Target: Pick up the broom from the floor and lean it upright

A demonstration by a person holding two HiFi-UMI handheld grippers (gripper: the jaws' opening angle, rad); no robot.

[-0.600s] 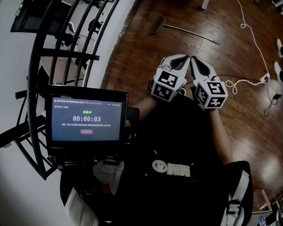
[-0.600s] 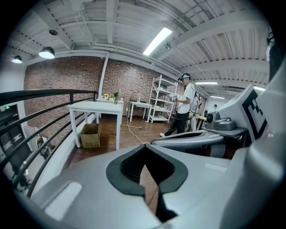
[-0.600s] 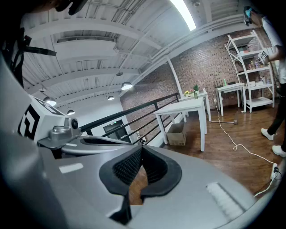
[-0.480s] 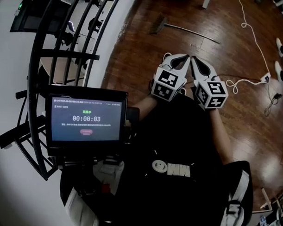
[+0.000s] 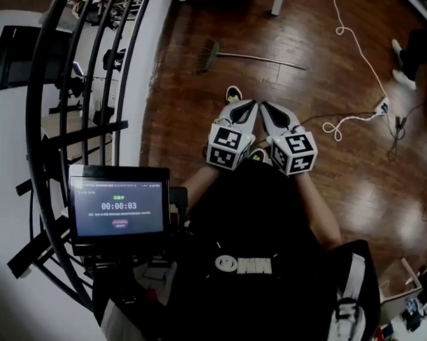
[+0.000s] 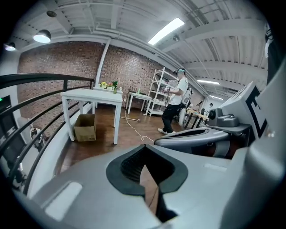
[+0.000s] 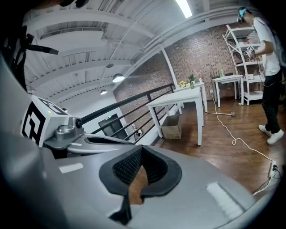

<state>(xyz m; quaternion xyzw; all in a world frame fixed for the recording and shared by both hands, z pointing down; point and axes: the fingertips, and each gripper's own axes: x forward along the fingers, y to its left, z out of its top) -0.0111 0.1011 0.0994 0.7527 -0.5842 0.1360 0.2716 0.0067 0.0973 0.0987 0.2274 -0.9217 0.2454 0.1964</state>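
Note:
The broom (image 5: 207, 55) lies flat on the dark wooden floor, ahead of me in the head view. Its bristle head is at the left and its thin handle (image 5: 266, 60) runs off to the right. My left gripper (image 5: 249, 105) and right gripper (image 5: 266, 107) are held side by side in front of my body, well short of the broom, tips nearly touching each other. Both point forward and somewhat down. The left gripper (image 6: 145, 147) is shut with nothing in it. The right gripper (image 7: 142, 148) is also shut and empty. Neither gripper view shows the broom.
A black curved railing (image 5: 83, 92) runs along the left. A white cable (image 5: 350, 52) leads to a power strip (image 5: 381, 107) at the right, near another person's feet (image 5: 406, 54). Farther off are a white table (image 6: 91, 96), a cardboard box (image 6: 85, 127) and a standing person (image 6: 174, 105).
The head view has shifted forward: the broom now sits lower and further left in the picture, nearer to me. Both grippers stay shut and side by side.

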